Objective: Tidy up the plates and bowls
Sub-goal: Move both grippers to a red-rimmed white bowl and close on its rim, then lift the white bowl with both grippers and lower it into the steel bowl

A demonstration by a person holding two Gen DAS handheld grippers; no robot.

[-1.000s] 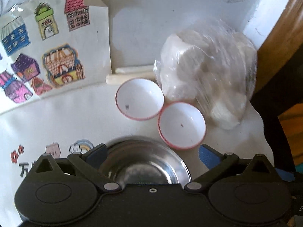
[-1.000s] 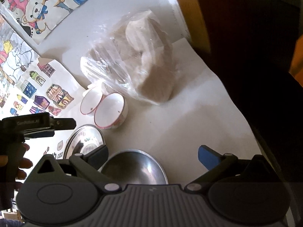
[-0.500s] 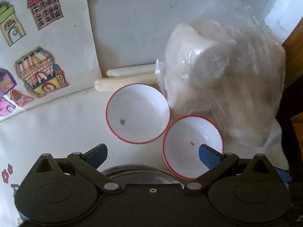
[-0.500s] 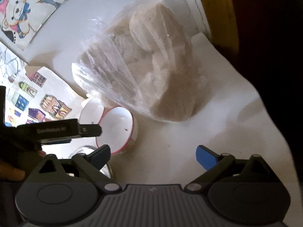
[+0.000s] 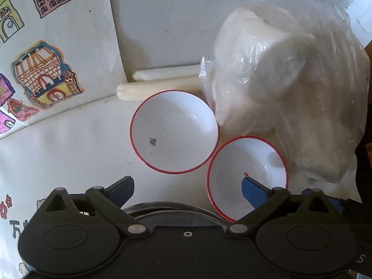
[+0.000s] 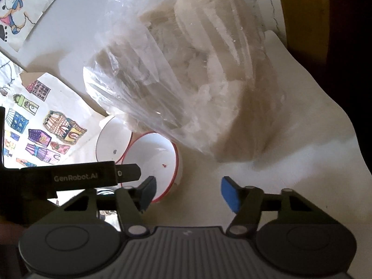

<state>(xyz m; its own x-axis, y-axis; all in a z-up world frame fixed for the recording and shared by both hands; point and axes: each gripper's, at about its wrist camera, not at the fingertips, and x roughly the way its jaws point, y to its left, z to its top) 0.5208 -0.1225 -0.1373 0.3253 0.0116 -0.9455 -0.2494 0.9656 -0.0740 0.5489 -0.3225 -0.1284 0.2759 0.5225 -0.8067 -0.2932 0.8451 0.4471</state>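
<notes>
Two white bowls with red rims stand side by side on the white table. The far bowl is empty. The near bowl touches it on the right. My left gripper hovers over them, jaws wide and closing slightly. Its right fingertip is over the near bowl's inside, and the bowl's left rim lies between the fingers untouched. My right gripper has its jaws closing. Its left fingertip is at the near bowl's front rim and the right pad stands apart from the bowl.
A bulging clear plastic bag of white things crowds the bowls from behind and right. Two white rolls lie behind the far bowl. A steel dish rim shows under my left gripper. Paper with coloured houses lies at left.
Both grippers have moved closer to the two bowls and lower. The steel dishes have slid almost out of both views. The right gripper's fingers have narrowed clearly.
</notes>
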